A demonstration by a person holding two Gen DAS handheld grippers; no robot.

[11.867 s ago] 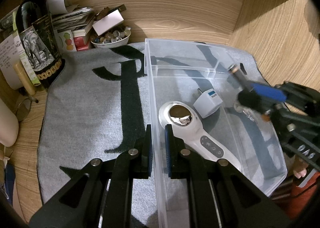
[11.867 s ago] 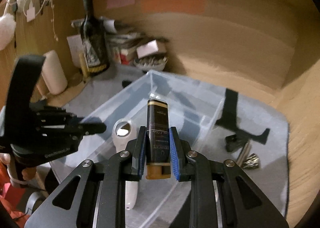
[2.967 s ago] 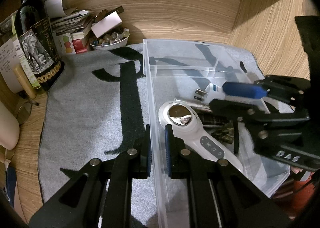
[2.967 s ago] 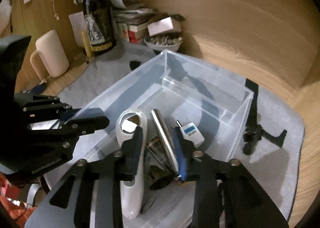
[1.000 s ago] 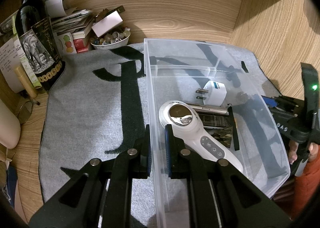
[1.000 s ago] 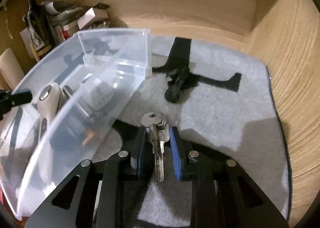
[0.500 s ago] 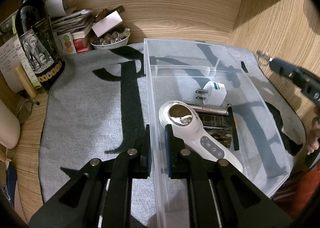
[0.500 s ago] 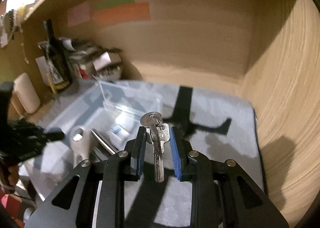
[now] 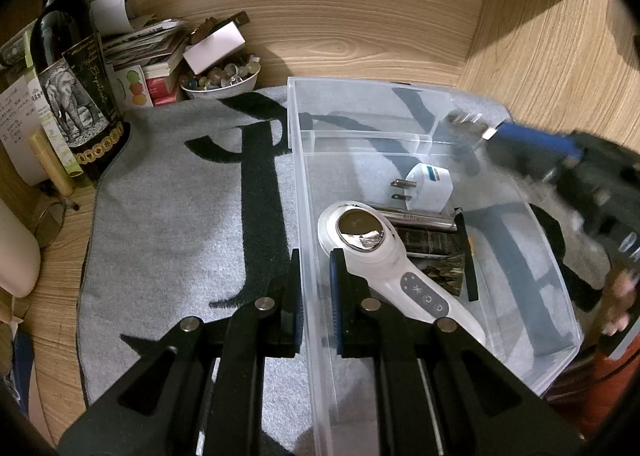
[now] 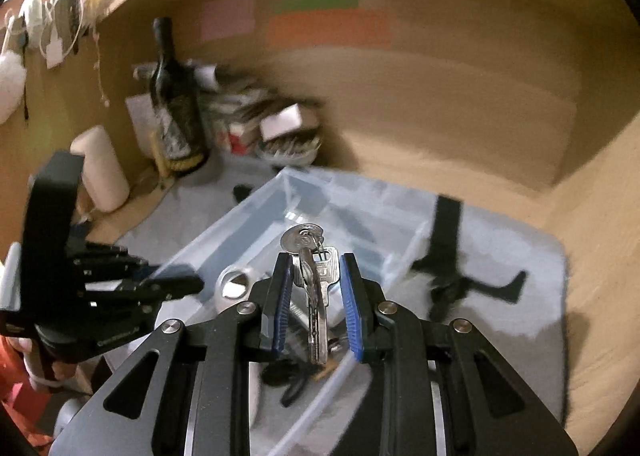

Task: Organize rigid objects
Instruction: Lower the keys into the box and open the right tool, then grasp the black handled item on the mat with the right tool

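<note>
- The wine bottle (image 9: pixel 76 68) stands far left on the counter (image 9: pixel 48 256), with a bowl of small bits (image 9: pixel 218 80) beside it.
- The left gripper (image 9: pixel 314 296) sits where it was a moment ago. Its fingers are nearly closed on the left wall of the clear bin (image 9: pixel 420 124), one finger on each side.
- Inside the bin lie a white handheld device (image 9: pixel 384 268), a silver tube (image 9: pixel 416 218), a dark box (image 9: pixel 432 242) and a white plug (image 9: pixel 430 186).
- The right gripper (image 10: pixel 312 296) has just lifted the keys (image 10: pixel 310 280) off the grey mat (image 9: pixel 180 216). Now they hang over the bin, with the fingers closed on them.
- I think the keys go into the bin next, and then little is left to tidy.
</note>
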